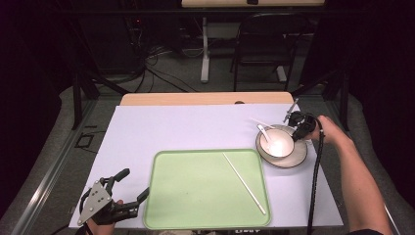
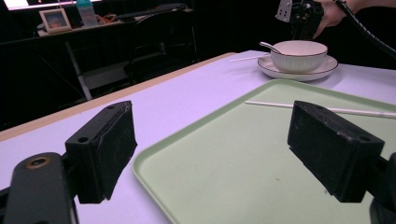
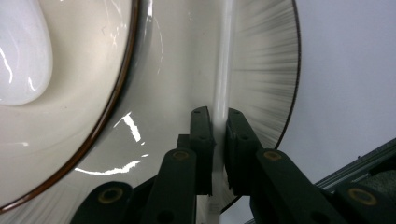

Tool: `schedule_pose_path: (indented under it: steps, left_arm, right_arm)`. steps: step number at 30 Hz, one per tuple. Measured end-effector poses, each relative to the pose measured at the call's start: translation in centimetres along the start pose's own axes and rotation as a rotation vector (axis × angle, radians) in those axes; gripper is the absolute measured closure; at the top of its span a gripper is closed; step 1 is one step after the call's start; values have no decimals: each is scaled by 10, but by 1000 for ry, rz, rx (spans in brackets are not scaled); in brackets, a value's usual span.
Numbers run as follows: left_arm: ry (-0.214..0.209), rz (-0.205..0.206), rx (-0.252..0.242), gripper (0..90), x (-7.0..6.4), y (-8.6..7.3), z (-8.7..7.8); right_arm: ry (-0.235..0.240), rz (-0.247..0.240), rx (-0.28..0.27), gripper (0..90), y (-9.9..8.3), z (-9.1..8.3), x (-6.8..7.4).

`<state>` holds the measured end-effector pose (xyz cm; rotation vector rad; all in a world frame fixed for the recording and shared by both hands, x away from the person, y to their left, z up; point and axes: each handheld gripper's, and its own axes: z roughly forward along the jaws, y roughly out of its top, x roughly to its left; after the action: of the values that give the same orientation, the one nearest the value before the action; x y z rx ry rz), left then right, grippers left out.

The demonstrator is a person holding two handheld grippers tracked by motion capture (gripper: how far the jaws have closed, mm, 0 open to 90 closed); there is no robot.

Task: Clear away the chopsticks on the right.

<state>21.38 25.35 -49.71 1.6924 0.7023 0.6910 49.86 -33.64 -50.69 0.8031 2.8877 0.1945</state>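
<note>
Two claws work over one surface (image 1: 161,125) covered in pale lilac. The left claw (image 1: 131,185) sits at the near left corner, just beside the left edge of a single green tray (image 1: 195,196); its jaws stand wide apart and grasp nothing, which the left gripper view confirms, with the tray rim lying between the two black pads (image 2: 105,149).

There are two thin white chopsticks. One chopstick (image 1: 243,182) lies loose on the tray, slanting from the upper middle toward the near right corner. The other chopstick (image 3: 222,70) is pinched between the jaws of the right claw (image 3: 218,133) — clenched tight on it, the stick running straight up from the jaws across the rim of the plate (image 3: 266,70).

That right claw (image 1: 298,128) hangs at the far right edge of the one bowl (image 1: 276,142), which stands on the one plate (image 1: 298,159), right of the tray and apart from it. A single white spoon (image 1: 265,131) rests in the bowl, its handle leaning out over the far left rim — in the right gripper view its rounded end (image 3: 21,51) lies inside the bowl's brown-edged rim.
</note>
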Motion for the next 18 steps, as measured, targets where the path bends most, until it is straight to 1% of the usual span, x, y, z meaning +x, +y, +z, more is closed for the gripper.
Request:
schedule_pose_path:
  steps: [2,3,4,5,6,7,11,12,13,14,15,16,18]
  left_arm:
    - [0,1,2,153,0,0,0]
    - [0,1,2,153,0,0,0]
    - [0,2,1,153,0,0,0]
    - [-1,1,1,153,0,0,0]
    - [-1,1,1,153,0,0,0]
    - [-1,1,1,153,0,0,0]
    - [-2,5,1,153,0,0,0]
    - [-2,4,0,153,0,0,0]
    - [-1,6,0,153,0,0,0]
    - [-1,4,1,153,0,0,0]
    - [-1,4,1,153,0,0,0]
    - [-1,3,1,153,0,0,0]
    - [-2,5,2,153,0,0,0]
  right_arm:
    - [-4,14,-30,835,0,-2,2]
    - [-8,9,-10,836,1,-5,1]
    - [-6,27,-21,836,1,-7,2]
    - [-9,31,-31,836,1,-9,3]
    - [-23,36,-42,836,1,-12,4]
    - [-24,29,-38,836,2,-18,4]
    - [-32,49,-50,836,4,-32,9]
    - [-33,56,-76,836,5,-36,11]
    - [-38,53,-40,836,6,-43,11]
    - [-61,65,-80,836,7,-46,13]
    - [-58,39,-53,836,8,-52,13]
    - [-70,51,-73,835,9,-54,16]
    - [-58,65,-33,836,12,-66,20]
